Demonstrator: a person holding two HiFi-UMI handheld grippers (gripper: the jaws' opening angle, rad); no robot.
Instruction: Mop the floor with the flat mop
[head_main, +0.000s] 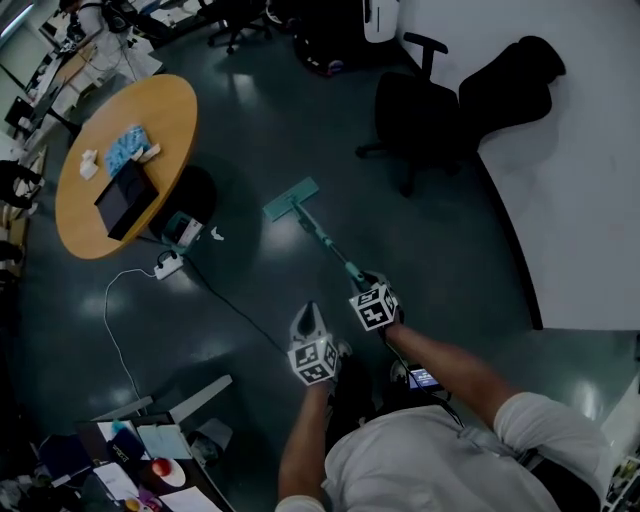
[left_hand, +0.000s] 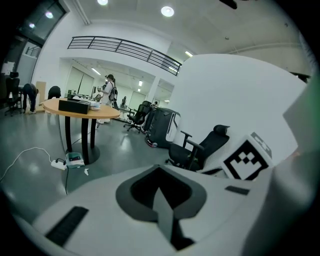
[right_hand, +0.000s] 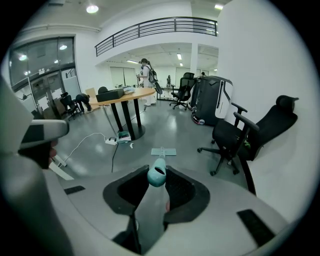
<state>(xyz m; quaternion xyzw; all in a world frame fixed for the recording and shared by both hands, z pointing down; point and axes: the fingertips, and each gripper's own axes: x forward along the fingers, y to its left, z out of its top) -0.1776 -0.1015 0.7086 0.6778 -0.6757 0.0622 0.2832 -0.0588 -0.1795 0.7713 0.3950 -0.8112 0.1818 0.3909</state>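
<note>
One teal flat mop (head_main: 291, 199), with its rectangular pad flat on the dark glossy floor (head_main: 290, 110), between one round wooden table (head_main: 170, 130) and two black office chairs (head_main: 415, 115). Its thin handle slants back to the right gripper (head_main: 364, 287), jaws clamped on it. The left gripper (head_main: 308, 318) is just beside, jaws pressed together on nothing. The handle's top end is hidden in the jaws, and the mid-shaft is dim.

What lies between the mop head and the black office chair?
Nothing. The head view shows only bare floor between the mop head and the black office chair, and the right gripper view agrees.
</note>
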